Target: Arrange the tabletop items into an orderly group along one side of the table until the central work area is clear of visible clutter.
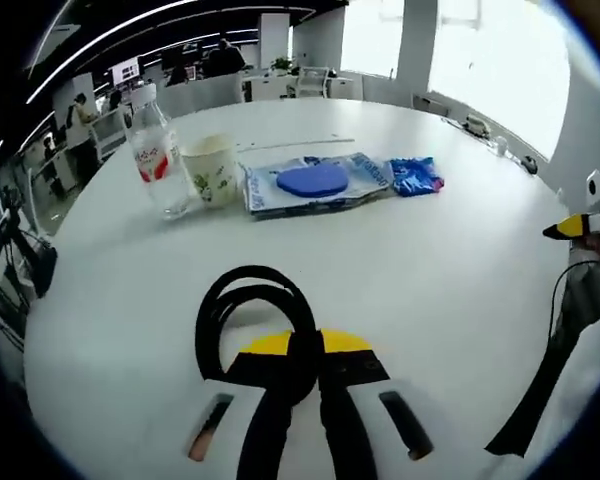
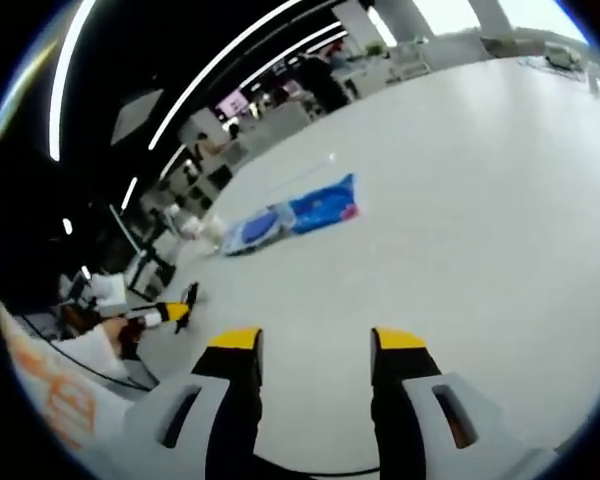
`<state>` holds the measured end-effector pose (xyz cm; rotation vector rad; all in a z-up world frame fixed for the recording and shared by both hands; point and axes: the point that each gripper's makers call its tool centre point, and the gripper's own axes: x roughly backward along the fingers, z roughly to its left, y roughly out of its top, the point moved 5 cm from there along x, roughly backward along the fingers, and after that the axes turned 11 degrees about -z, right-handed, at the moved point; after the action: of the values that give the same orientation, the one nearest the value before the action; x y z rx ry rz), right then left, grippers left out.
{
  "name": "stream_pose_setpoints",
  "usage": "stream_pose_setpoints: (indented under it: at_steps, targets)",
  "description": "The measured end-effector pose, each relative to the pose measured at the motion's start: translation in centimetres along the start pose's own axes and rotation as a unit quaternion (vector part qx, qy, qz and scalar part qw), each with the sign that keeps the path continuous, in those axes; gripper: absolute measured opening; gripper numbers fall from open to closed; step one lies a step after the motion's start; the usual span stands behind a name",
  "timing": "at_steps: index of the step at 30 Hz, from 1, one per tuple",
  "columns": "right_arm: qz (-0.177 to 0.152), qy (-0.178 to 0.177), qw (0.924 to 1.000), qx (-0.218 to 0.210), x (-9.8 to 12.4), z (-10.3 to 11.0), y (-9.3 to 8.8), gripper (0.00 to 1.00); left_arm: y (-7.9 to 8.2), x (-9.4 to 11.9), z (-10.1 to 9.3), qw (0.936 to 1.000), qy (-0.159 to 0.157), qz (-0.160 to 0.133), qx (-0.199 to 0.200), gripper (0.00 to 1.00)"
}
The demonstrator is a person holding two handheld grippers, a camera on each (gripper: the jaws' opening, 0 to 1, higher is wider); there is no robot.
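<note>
The left hand-held gripper (image 1: 305, 365) is closed on a coiled black cable (image 1: 248, 310), its yellow-tipped jaws pinching the loops at their near edge. The coil is a few glossy turns of thin cord lying flat on the white round surface (image 1: 460, 270) just ahead of the jaws.

Well beyond that gripper, a row of items sits along the far part of the surface: a clear plastic bottle (image 1: 156, 150) with a red-and-white label stands upright, a paper cup (image 1: 211, 170) with a green leaf print stands just beside it, then a flat blue-and-white packet (image 1: 320, 185) with a dark blue oval piece lying on top, and a small crumpled blue wrapper (image 1: 413, 176) at the end.

The right hand-held gripper (image 2: 315, 345) is open, jaws well apart with bare surface between them. Far ahead of it and to the left, the blue packet (image 2: 295, 215) lies flat.
</note>
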<state>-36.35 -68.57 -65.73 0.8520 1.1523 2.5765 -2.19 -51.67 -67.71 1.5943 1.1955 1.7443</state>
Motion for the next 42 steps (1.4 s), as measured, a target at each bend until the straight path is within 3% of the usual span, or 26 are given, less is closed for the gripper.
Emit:
stream_pose_setpoints:
  at_steps: [4,7,12,18,20,23,25,29,34,39,40,41,42]
  targets:
    - [0.005,0.008,1.0,0.002,-0.5,0.4,-0.1,0.41,2.8,0.4,-0.8,0.9956,-0.026,-0.057,0.069,0.04]
    - [0.011,0.016,0.9998,0.003,-0.9,0.8,-0.2,0.41,4.2,0.9,-1.7,0.9918,-0.049,-0.08,0.087,0.04]
    - [0.017,0.039,0.999,-0.009,-1.8,1.9,-0.1,0.42,6.8,1.6,-4.4,0.9755,-0.124,-0.115,0.141,0.04]
    - [0.026,0.088,0.9955,-0.026,-3.3,4.2,-0.1,0.44,10.1,2.6,-8.8,0.955,-0.217,-0.144,0.141,0.04]
    - [0.03,0.099,0.9933,-0.051,-3.7,4.9,-0.1,0.46,11.4,3.0,-10.5,0.9431,-0.254,-0.161,0.142,0.04]
    - [0.018,0.134,0.9852,-0.105,-4.6,6.6,0.5,0.49,12.5,3.6,-13.2,0.9315,-0.296,-0.163,0.135,0.04]
    - [0.008,0.16,0.9808,-0.111,-5.0,7.6,1.1,0.51,13.2,3.9,-14.3,0.9225,-0.315,-0.174,0.139,0.04]
    - [-0.01,0.201,0.9677,-0.151,-5.3,9.1,2.5,0.58,14.3,4.1,-15.7,0.9047,-0.337,-0.193,0.175,0.04]
    - [-0.022,0.216,0.9554,-0.2,-5.7,9.6,3.3,0.6,14.4,4.2,-16.8,0.9026,-0.347,-0.194,0.166,0.04]
    - [-0.008,0.221,0.9518,-0.213,-6.4,9.8,2.7,0.61,14.9,5.1,-18.4,0.8898,-0.377,-0.207,0.154,0.0]
    - [-0.009,0.232,0.9431,-0.238,-6.5,10.4,2.8,0.62,15.0,5.3,-18.7,0.886,-0.383,-0.211,0.155,0.0]
    - [-0.007,0.242,0.9354,-0.257,-6.5,10.9,2.8,0.63,15.2,5.5,-19.0,0.8747,-0.401,-0.213,0.169,0.0]
    - [-0.007,0.25,0.9297,-0.27,-6.6,11.2,2.8,0.64,15.2,5.2,-19.0,0.8783,-0.395,-0.211,0.168,0.0]
